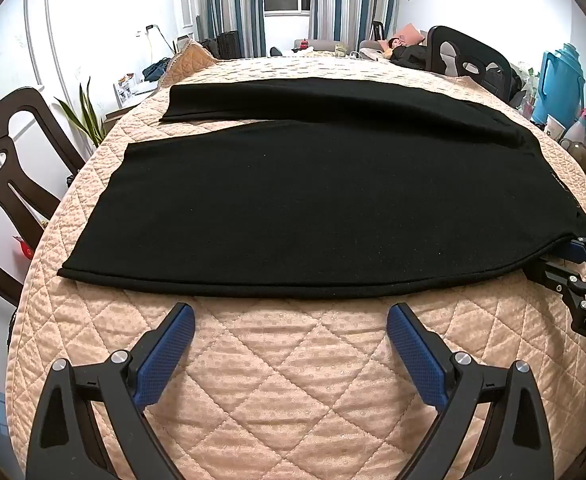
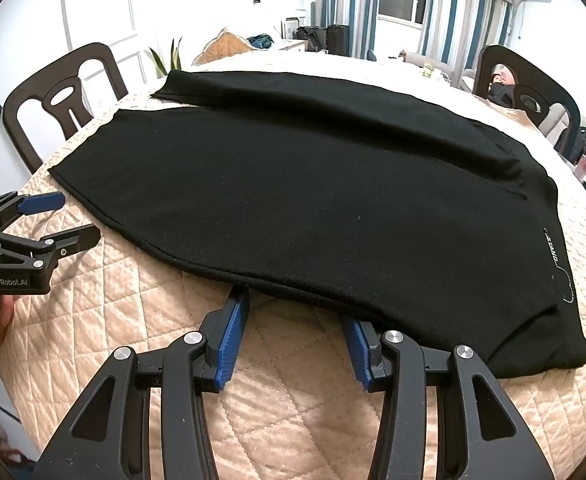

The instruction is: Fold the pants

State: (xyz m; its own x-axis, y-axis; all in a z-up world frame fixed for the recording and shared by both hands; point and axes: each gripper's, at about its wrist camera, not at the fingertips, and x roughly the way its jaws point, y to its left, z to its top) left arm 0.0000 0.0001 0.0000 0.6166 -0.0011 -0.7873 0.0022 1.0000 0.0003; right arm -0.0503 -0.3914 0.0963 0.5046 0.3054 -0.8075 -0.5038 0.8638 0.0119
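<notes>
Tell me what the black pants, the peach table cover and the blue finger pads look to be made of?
Black pants: soft matte knit, perhaps a wool or cotton blend; no sheen, fine lint specks, stitched hem.
Peach table cover: quilted fabric with slight sheen; diamond stitching puffs between seams, so likely padded.
Blue finger pads: probably rubber or textured plastic; fine dotted grip pattern, mounted on black, seemingly plastic arms with metal pins.

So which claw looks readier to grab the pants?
Probably the right claw: its open tips already meet the near edge of the black pants. The left claw is open over bare quilt.
</notes>
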